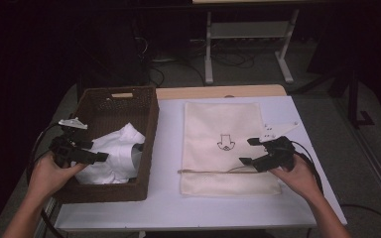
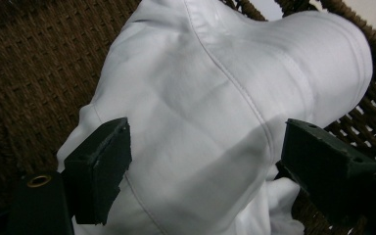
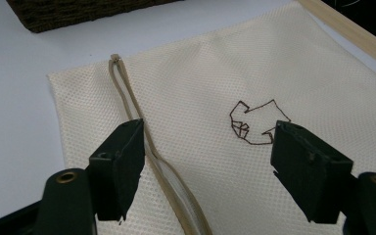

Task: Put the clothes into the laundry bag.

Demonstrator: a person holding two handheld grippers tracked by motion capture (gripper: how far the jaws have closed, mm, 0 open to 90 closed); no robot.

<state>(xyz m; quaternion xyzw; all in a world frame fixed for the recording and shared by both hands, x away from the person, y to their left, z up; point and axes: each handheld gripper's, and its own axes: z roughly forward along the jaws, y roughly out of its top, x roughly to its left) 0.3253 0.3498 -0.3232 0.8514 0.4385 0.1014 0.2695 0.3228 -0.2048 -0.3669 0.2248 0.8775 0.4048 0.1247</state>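
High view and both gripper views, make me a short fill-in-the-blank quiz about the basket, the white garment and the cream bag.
1. The white garment lies inside the brown woven ____.
2. The left gripper hovers with its jaws ____ over the garment.
3. The cream bag lies flat on the white ____.
4. The right gripper is above the bag, beside its ____ drawstring.

Missing words: basket; open; table; tan

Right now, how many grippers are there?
2. The left gripper is over the white cloth in the basket. The right gripper is over the bag on the table. Both are open.
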